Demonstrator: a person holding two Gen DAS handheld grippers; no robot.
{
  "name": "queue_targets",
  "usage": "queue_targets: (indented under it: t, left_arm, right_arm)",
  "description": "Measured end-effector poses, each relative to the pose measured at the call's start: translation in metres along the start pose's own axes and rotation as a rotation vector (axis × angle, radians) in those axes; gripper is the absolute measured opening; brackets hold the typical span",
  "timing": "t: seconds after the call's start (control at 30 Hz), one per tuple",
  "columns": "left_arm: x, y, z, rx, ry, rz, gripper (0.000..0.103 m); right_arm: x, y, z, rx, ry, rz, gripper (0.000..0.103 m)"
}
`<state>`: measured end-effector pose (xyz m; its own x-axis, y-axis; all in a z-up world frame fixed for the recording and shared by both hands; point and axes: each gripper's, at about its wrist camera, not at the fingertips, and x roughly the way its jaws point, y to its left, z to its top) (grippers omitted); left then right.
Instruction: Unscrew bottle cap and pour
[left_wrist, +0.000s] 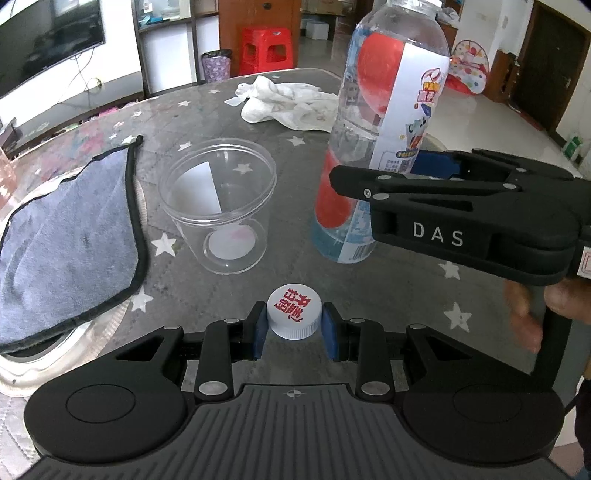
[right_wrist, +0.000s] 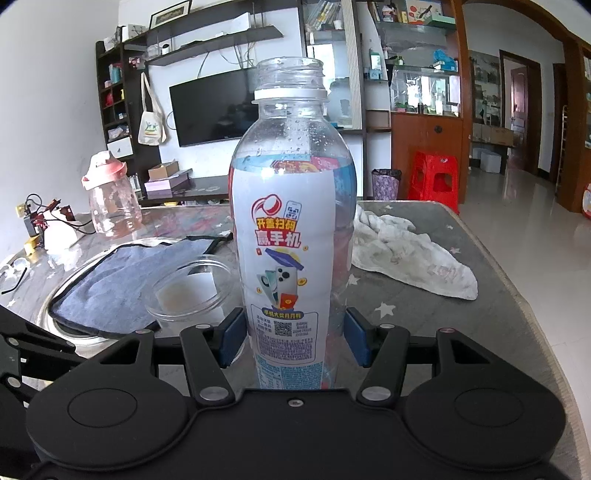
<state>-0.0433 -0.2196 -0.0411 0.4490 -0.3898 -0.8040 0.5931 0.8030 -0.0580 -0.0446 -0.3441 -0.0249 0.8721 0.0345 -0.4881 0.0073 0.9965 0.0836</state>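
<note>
A white bottle cap with red characters sits between the blue pads of my left gripper, which is shut on it close above the table. The clear bottle, uncapped, with a white printed label and water inside, stands upright on the table. My right gripper is shut on its lower body. In the left wrist view the bottle rises at the right with the right gripper clamped on it from the right. An empty clear plastic cup stands left of the bottle, also visible as the cup.
A blue-grey cloth lies on a round tray at the left. A crumpled white towel lies at the far side of the table. A pink-lidded bottle and cables sit at the far left. A person's fingers hold the right gripper's handle.
</note>
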Motion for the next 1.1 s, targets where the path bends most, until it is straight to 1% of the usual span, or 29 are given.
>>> queue_targets:
  t: [0.3,0.53,0.87,1.1]
  left_arm:
    - [0.011,0.0,0.001,-0.008,0.014,-0.004,0.032]
    - [0.019,-0.001,0.001,-0.016,0.029,-0.003,0.032]
    - [0.022,-0.003,0.003,-0.015,0.032,-0.004,0.032]
    - [0.027,-0.005,0.003,-0.015,0.041,-0.012,0.032]
  right_arm:
    - [0.001,-0.002,-0.002,0.02,-0.024,0.0,0.061]
    - [0.002,0.001,-0.003,0.009,-0.018,0.015,0.061]
    - [0.0,0.001,-0.003,0.007,-0.031,0.003,0.061]
    - [0.001,0.0,-0.003,0.007,-0.02,0.008,0.061]
